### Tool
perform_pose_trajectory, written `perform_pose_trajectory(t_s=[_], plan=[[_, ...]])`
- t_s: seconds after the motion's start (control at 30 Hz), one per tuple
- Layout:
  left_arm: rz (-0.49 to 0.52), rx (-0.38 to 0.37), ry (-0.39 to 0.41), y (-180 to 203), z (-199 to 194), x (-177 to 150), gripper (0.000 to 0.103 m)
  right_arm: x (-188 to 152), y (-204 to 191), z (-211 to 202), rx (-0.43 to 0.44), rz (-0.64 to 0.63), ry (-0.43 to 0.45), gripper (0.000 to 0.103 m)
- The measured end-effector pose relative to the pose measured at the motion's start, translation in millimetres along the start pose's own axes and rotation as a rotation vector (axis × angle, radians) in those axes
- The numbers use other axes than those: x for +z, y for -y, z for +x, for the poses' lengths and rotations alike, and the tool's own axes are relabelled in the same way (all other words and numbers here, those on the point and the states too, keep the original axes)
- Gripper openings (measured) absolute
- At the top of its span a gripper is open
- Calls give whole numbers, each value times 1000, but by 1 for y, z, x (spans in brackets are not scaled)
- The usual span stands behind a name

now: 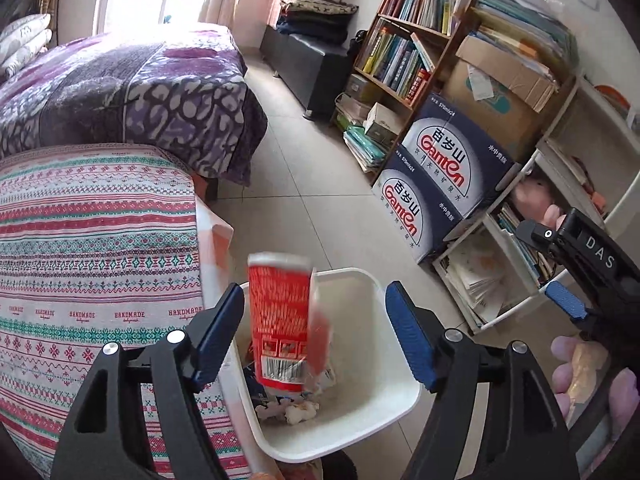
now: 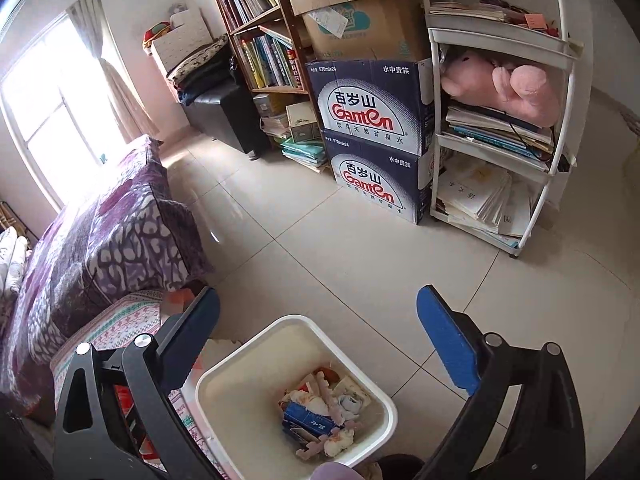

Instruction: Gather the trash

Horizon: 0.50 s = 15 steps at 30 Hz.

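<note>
A red and white packet [image 1: 280, 320] stands blurred and upright in the mouth of the white bin [image 1: 360, 280], between the blue pads of my left gripper [image 1: 316, 336]. Neither pad touches it, and the gripper is open. The bin [image 2: 224, 380] sits on the tiled floor beside a cloth-covered table. It holds a blue carton [image 2: 308, 420] and crumpled tissues [image 2: 336, 440]. My right gripper [image 2: 320, 320] is open wide above the bin with nothing between its fingers. In the left wrist view it shows at the right edge [image 1: 548, 268], held by a hand [image 1: 580, 376].
A striped patterned tablecloth [image 1: 100, 260] borders the bin on the left. A bed with a purple blanket [image 1: 120, 88] lies beyond it. Two stacked Ganten water boxes [image 2: 372, 140], a bookshelf [image 1: 408, 40] and a white rack [image 2: 556, 160] of papers line the far side of the tiled floor [image 2: 320, 240].
</note>
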<state>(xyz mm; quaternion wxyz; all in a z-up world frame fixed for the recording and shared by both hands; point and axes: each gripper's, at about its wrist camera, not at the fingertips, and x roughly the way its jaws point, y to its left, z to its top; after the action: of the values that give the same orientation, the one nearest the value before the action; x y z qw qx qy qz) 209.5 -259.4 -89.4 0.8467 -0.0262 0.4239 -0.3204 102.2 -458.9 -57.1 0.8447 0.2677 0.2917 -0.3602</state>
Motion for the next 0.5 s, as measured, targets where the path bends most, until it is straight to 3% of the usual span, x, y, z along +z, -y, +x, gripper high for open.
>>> perform_pose_trajectory(t_s=[0.3,0.43,0.5], plan=[[-54,144,89,-32,-46,8,84,-8,-20,-18,31,-69,75,96],[-7,308,275,-36,-94,8,96,-20,-45,-34,41,-153,122,96],[46,418,395,-33,-121,4,96,-24,-54,-43,51,-178,141,96]])
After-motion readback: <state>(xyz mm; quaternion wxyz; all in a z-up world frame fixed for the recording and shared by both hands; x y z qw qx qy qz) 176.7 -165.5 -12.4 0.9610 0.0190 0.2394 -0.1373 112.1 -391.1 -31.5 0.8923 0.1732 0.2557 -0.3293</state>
